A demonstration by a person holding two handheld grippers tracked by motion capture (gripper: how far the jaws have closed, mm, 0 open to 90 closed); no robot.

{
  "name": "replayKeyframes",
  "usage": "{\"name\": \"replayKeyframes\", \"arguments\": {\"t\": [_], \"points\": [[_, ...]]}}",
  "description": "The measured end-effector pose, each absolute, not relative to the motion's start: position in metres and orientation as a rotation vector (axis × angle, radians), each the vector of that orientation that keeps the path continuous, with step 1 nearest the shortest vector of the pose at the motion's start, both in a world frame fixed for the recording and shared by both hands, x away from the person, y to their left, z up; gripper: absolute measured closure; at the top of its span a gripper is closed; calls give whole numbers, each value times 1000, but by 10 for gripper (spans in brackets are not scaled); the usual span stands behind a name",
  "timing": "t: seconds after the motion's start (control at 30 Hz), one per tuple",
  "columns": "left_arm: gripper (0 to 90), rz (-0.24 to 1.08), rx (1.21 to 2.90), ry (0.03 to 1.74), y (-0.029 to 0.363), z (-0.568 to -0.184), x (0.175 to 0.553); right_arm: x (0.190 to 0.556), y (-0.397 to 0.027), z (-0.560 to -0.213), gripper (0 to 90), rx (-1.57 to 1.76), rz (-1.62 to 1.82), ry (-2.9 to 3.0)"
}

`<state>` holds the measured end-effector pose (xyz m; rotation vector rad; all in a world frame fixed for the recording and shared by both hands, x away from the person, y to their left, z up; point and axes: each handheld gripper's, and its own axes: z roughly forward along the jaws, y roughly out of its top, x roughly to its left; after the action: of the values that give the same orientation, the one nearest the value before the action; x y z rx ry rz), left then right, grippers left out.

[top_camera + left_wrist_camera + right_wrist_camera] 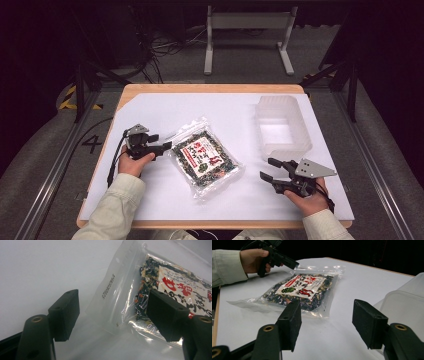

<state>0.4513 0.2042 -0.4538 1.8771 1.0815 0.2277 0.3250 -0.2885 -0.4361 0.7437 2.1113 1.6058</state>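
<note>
Bag of dried food (160, 290) – corner between left claw (112, 315), jaws apart

High view: fixed above the person's side, facing forward and down, far enough back to take in the whole white-covered wooden table (165, 107) and the grey floor beyond. Left gripper view: rides the left gripper (112, 315), very low and close, facing the clear plastic pouch of dark dried food with a red-and-white label (160, 290) at its sealed edge. Right gripper view: rides the right gripper (325, 322), low over the tabletop, looking across it from farther off. All three share the pouch; right gripper view and high view share the translucent plastic tub (404, 302).
</note>
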Motion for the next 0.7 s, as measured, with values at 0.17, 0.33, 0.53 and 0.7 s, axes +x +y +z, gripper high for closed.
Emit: {"name": "replayKeyframes", "arguments": {"t": [0.17, 0.33, 0.53, 0.7], "points": [[310, 181, 1902, 1122, 206, -456, 453, 324, -288, -435, 404, 730, 1611, 2114], [311, 153, 1906, 1124, 206, -457, 455, 323, -289, -435, 410, 729, 1613, 2117], [309, 139, 1902, 1133, 205, -458, 455, 323, -289, -435, 410, 730, 1612, 2116], [380, 150, 1930, 1120, 202, -458, 454, 323, -289, -435, 404, 732, 1606, 2116]]}}
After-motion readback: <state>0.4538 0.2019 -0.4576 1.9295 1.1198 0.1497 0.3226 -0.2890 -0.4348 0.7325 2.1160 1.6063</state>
